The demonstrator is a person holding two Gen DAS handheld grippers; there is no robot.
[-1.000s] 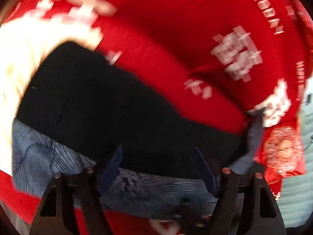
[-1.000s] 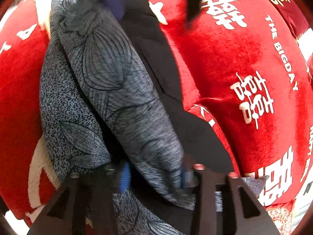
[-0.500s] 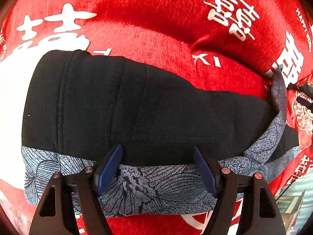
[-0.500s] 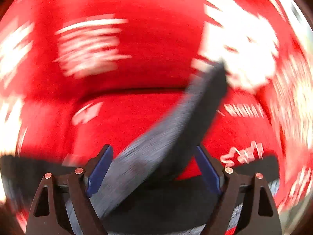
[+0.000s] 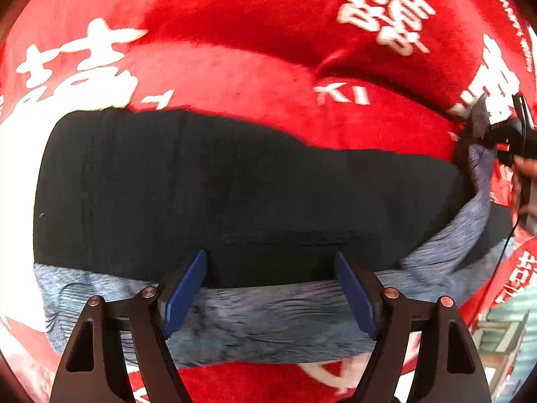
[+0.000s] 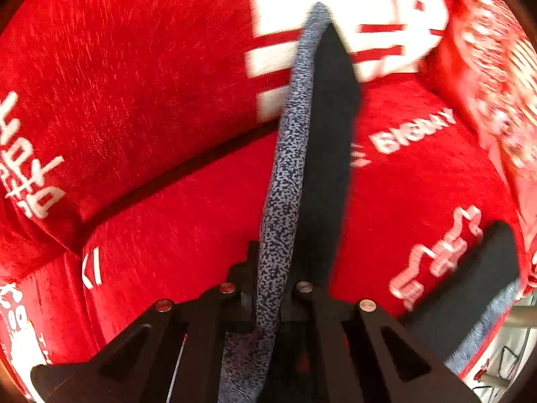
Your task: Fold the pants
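Observation:
The pants (image 5: 235, 194) lie across a red blanket, black on top with a blue-grey patterned layer along the near edge. My left gripper (image 5: 270, 288) is open, its blue pads either side of the near edge of the pants, above the patterned layer. My right gripper (image 6: 268, 288) is shut on a leg end of the pants (image 6: 302, 127), a strip of patterned and black cloth standing up between its jaws. The right gripper also shows at the far right of the left wrist view (image 5: 503, 131), holding that end lifted.
A red plush blanket (image 5: 251, 50) with white characters covers the surface, with soft folds behind the pants. Another black part of the pants (image 6: 476, 275) lies at lower right in the right wrist view. A pale floor and furniture edge (image 5: 503, 329) show at right.
My right gripper has closed on the pant leg end and swung it away to the right. My left gripper stays open at the near edge of the pants.

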